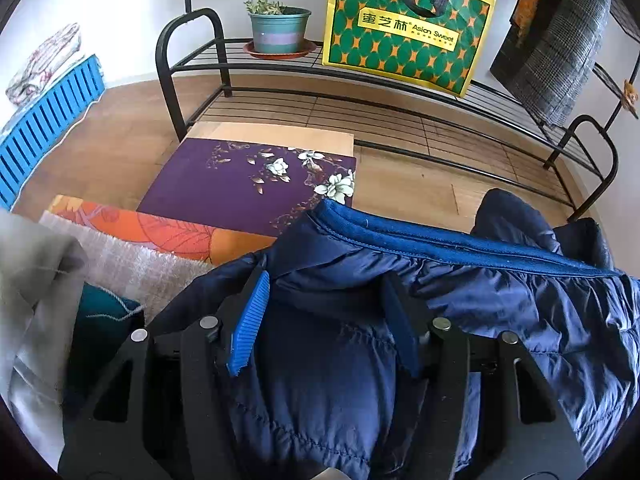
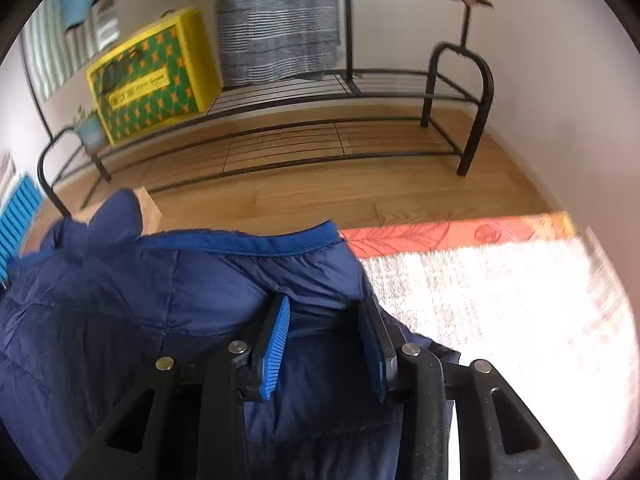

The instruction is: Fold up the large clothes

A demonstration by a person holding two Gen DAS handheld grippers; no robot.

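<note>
Navy puffer jacket (image 1: pixel 500 292) bunched between both tools, raised above the grey rug (image 2: pixel 500 312) and wooden floor (image 2: pixel 360 196). Left tool (image 1: pixel 326 300) pinching a thick fold of padded fabric. Right tool (image 2: pixel 326 316) likewise clamped on jacket near the blue-trimmed hem (image 2: pixel 248 242).

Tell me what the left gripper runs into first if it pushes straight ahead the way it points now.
The left gripper has navy jacket bunched between its fingers, so it would press first into that padding and its blue trimmed edge. Beyond that lies the purple floral mat, though depth there is unclear.
</note>
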